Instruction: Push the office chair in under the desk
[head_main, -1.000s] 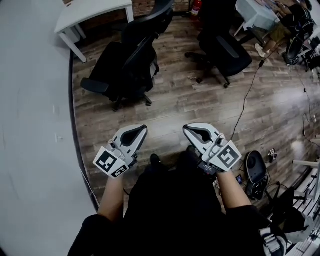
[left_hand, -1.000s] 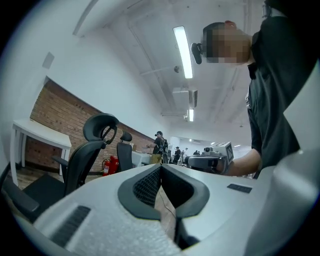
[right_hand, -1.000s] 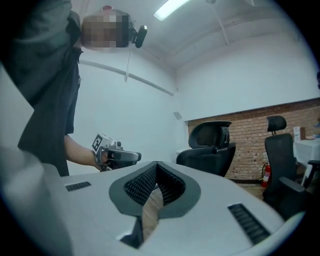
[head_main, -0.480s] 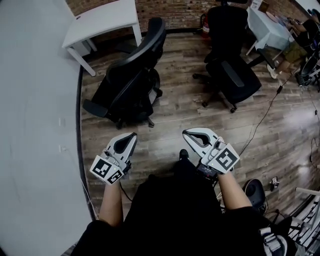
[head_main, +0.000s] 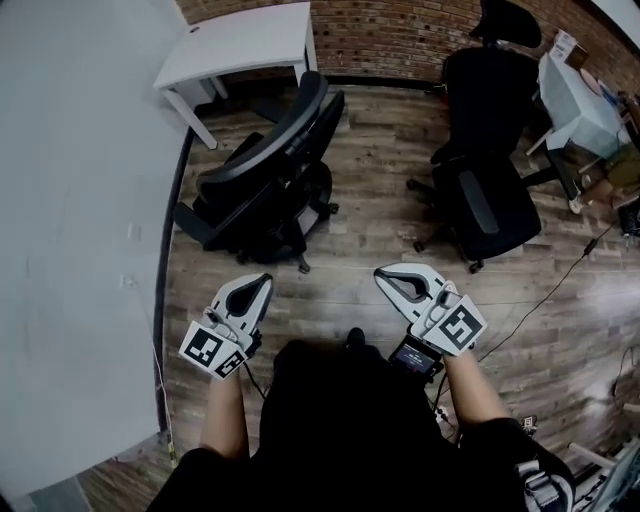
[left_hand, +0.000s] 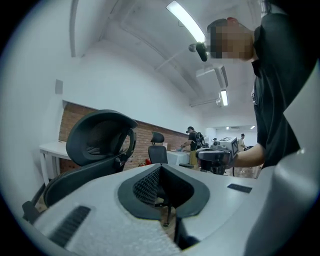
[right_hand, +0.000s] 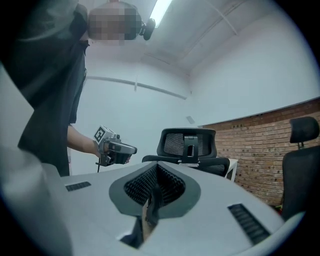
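**Two grippers clamped empty, chair out from the desk**

Both the left gripper and the right gripper have their jaws pressed together on nothing, probably because a push needs a blunt front rather than a grasp. The office chair stands ahead of the left one, well apart, with its back toward the person and short of the white desk. Only the head view shows chair and desk together, plus a second chair. The gripper views show the backrest level with the jaws. Whether the seat already reaches under the desk is hard to tell.
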